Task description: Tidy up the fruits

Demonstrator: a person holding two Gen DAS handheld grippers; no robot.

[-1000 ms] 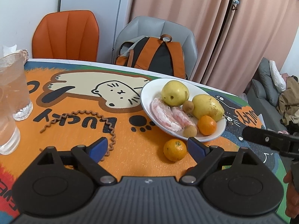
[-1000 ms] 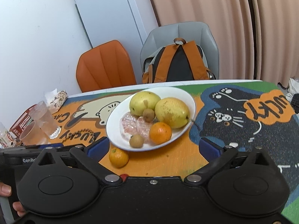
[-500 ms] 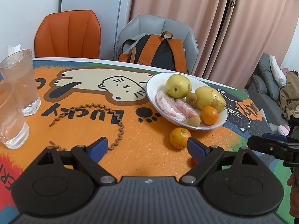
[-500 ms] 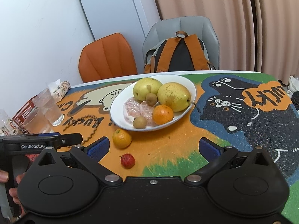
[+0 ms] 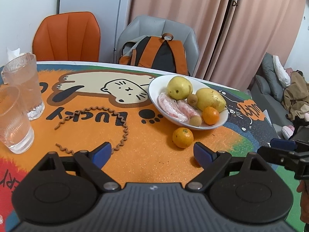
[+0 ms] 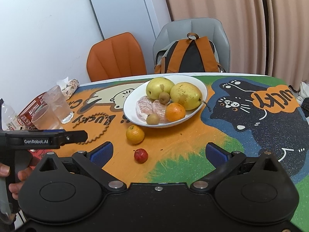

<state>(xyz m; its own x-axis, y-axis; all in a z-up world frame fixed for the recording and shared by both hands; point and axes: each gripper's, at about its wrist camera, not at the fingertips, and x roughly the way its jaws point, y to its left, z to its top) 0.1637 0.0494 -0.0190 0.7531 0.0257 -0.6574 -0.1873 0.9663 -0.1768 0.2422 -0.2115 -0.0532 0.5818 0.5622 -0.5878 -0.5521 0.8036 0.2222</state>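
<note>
A: Both claws tilt down, left gripper [image 5: 152, 153] and right gripper [image 6: 157, 153] spread wide, holding nothing.

B: Glossy white plate [image 6: 200, 86]; a dimpled round orange [image 6: 135, 134] and smooth red fruit [image 6: 141, 155] lie just before it.

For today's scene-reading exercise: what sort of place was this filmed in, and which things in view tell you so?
Most likely a dining corner in a home. A table with a cartoon cat mat holds a plate of fruit and drinking glasses; padded chairs stand behind it, a white fridge beside them.
</note>
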